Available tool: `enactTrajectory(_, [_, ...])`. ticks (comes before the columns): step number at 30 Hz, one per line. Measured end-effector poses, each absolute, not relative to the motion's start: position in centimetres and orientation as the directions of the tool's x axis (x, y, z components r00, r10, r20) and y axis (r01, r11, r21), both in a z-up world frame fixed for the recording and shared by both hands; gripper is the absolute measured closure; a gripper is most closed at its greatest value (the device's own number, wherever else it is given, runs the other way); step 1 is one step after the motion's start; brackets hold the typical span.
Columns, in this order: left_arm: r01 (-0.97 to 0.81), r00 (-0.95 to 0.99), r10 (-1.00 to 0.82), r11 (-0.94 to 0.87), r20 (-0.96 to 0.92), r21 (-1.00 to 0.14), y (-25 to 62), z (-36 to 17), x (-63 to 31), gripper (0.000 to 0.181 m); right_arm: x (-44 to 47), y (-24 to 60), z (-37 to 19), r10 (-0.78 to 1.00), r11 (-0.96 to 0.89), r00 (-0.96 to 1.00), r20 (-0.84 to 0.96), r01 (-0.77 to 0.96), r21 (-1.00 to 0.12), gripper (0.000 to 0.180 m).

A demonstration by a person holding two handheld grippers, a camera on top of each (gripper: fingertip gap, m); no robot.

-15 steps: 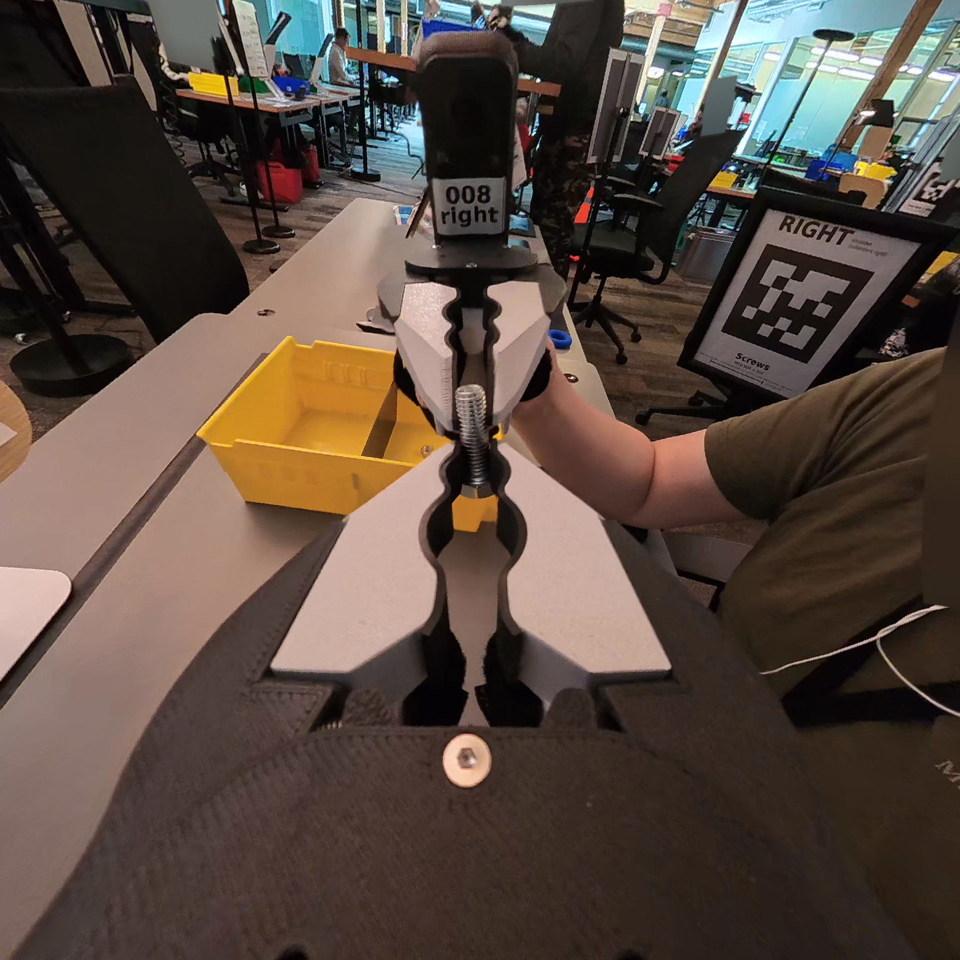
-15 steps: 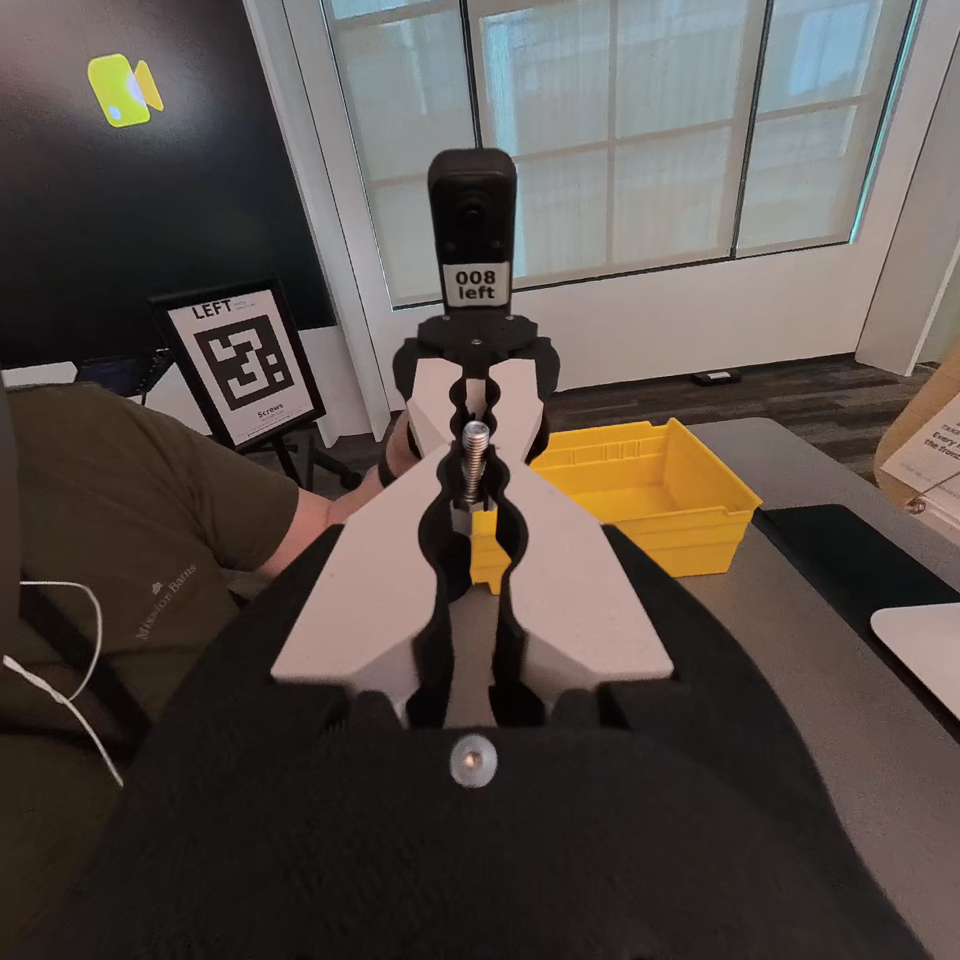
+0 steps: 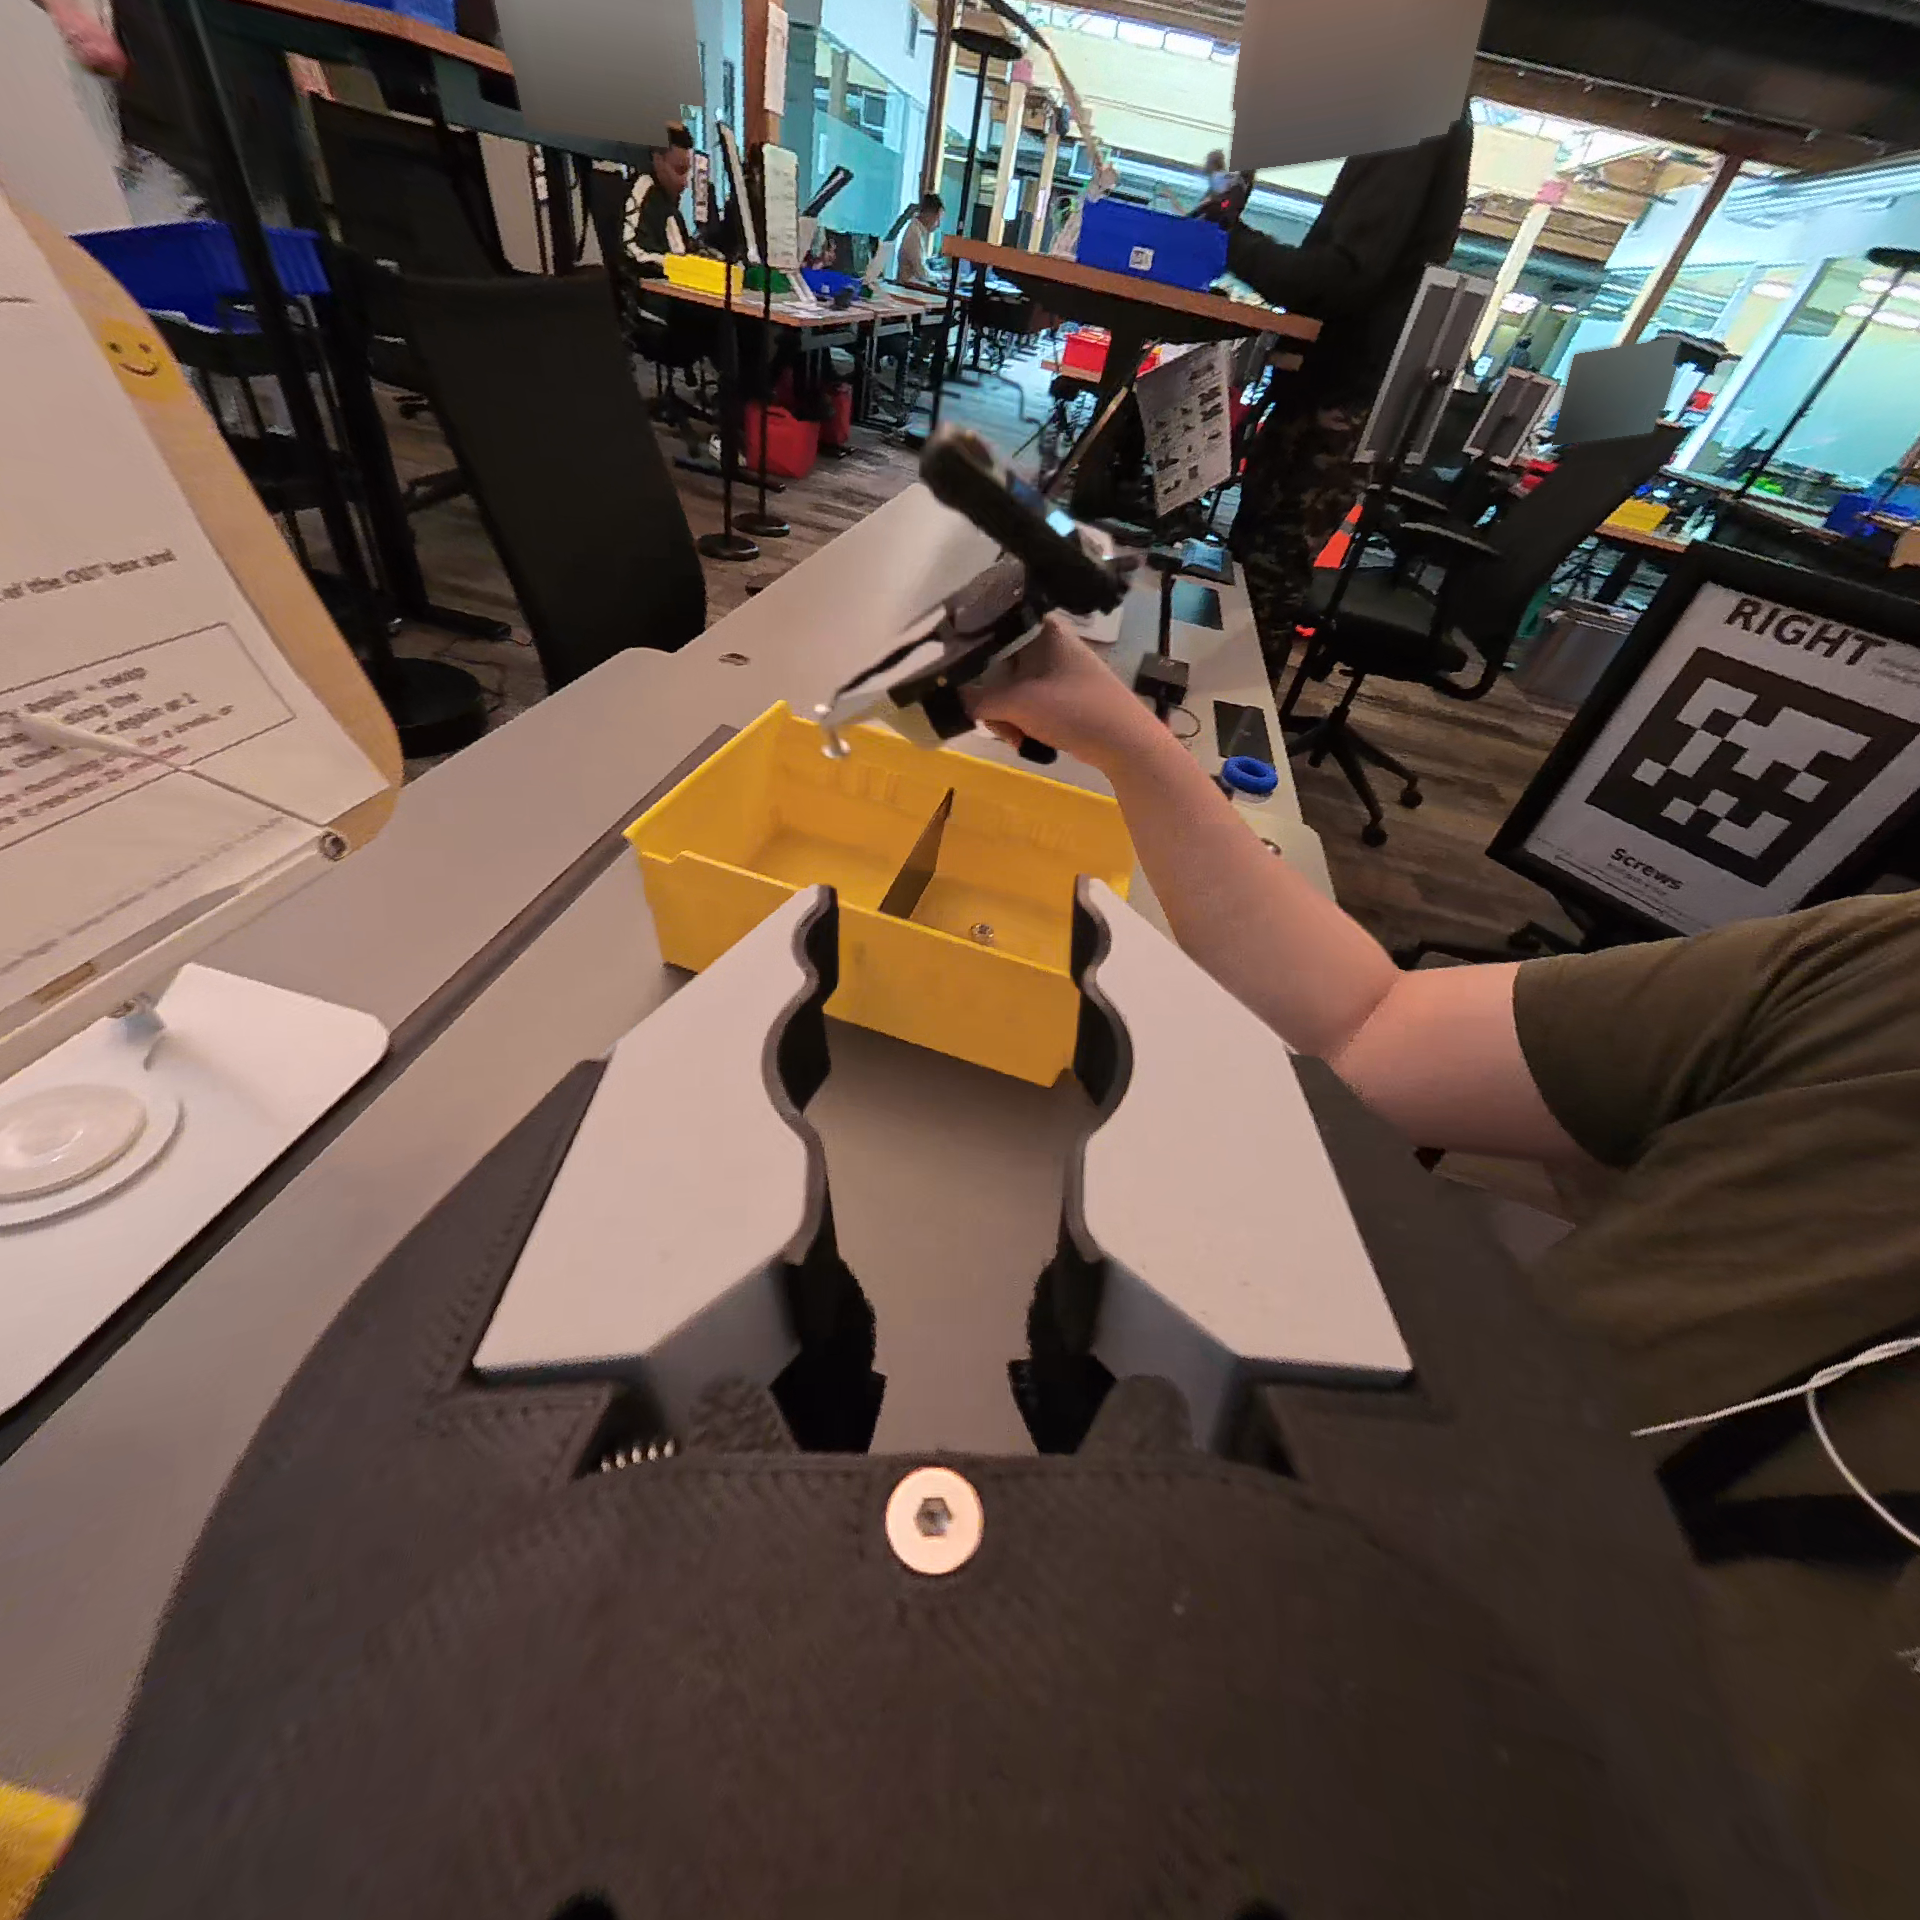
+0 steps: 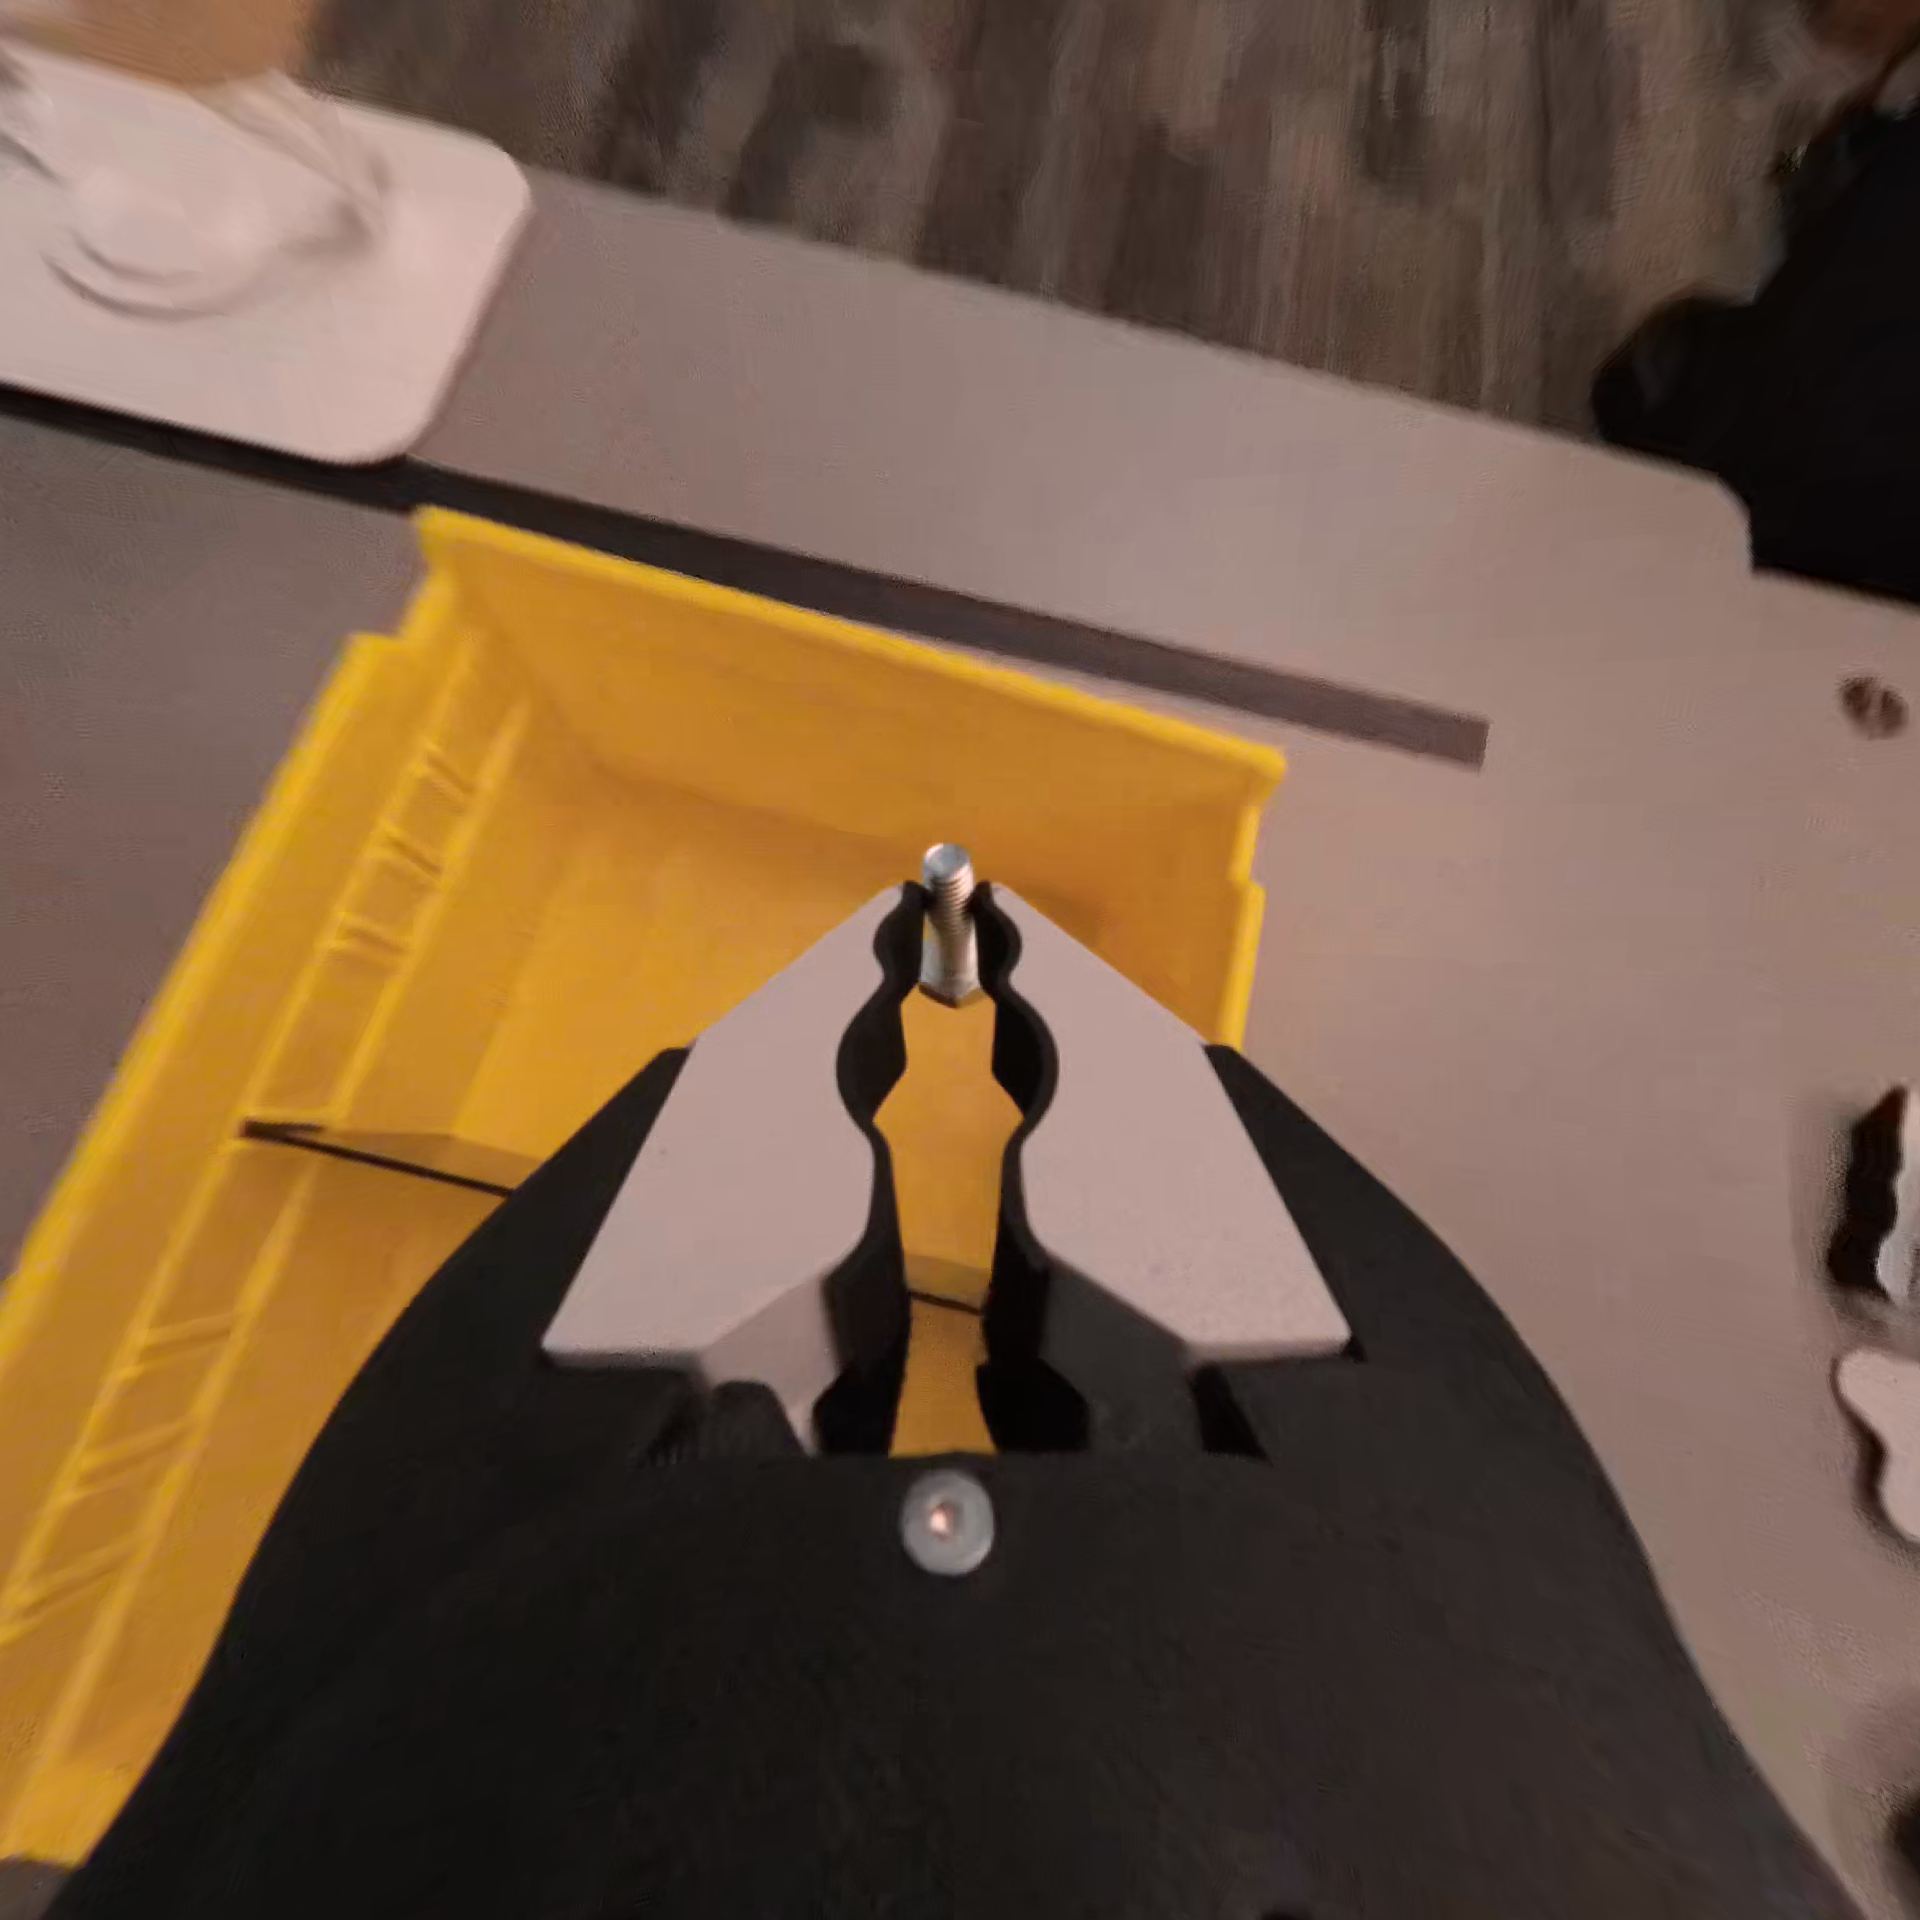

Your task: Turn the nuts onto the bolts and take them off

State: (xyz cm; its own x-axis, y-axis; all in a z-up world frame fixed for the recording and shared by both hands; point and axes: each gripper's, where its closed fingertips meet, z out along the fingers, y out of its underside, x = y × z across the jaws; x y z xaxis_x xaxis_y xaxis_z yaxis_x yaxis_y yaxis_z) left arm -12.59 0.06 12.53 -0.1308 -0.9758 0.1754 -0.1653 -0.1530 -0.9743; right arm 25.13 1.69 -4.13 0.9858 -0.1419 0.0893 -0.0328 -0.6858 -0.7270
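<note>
The grey surface carries my yellow bin, split into 2 compartments by a dark divider. My left hand-held gripper sits low in front of the bin, its 2 fingers spread wide with nothing between them. My right hand-held gripper hangs over the bin, tipped downward, pinched narrow around the bolt. The bolt's hex head sits back between the fingers and its threaded end pokes out past the tips, over the compartment on the far side of the divider. Smallest of all, 1 nut lies on the bin floor in the compartment to the divider's right, just beyond my left hand-held gripper's right finger.
</note>
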Motion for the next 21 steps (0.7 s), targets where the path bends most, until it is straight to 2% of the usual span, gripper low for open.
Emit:
enactTrajectory(5, [-0.173,-0.099,-0.978,-0.167,0.186,-0.971,0.8,12.4,-13.1,0.138,27.2,0.2,-10.7,-0.244,-0.825,0.970,-0.010,-0.213,-0.524,0.171])
enactTrajectory(8, [-0.188,-0.099,-0.974,-0.182,0.203,-0.965,0.9,12.1,-13.0,0.139,27.1,-0.2,-12.1,-0.257,-0.855,0.966,-0.016,-0.235,-0.462,0.170])
enactTrajectory(11, [-0.203,-0.096,-0.973,-0.187,0.210,-0.961,1.0,11.7,-12.8,0.139,26.8,0.1,-12.3,-0.253,-0.862,0.968,-0.002,-0.226,-0.453,0.170])
enactTrajectory(15, [-0.212,-0.085,-0.973,-0.191,0.213,-0.958,1.2,11.6,-12.9,0.137,26.6,0.7,-11.7,-0.214,-0.856,0.977,0.021,-0.177,-0.486,0.164])
enactTrajectory(18, [-0.216,-0.055,-0.977,-0.188,0.204,-0.958,1.8,11.7,-13.7,0.136,25.7,1.6,-8.8,-0.169,-0.790,0.985,-0.018,-0.146,-0.596,0.164])
enactTrajectory(21, [-0.242,0.061,-0.987,-0.161,0.151,-0.957,4.0,11.5,-15.7,0.137,25.2,2.0,-3.6,-0.134,-0.665,0.991,0.021,-0.074,-0.744,0.164])
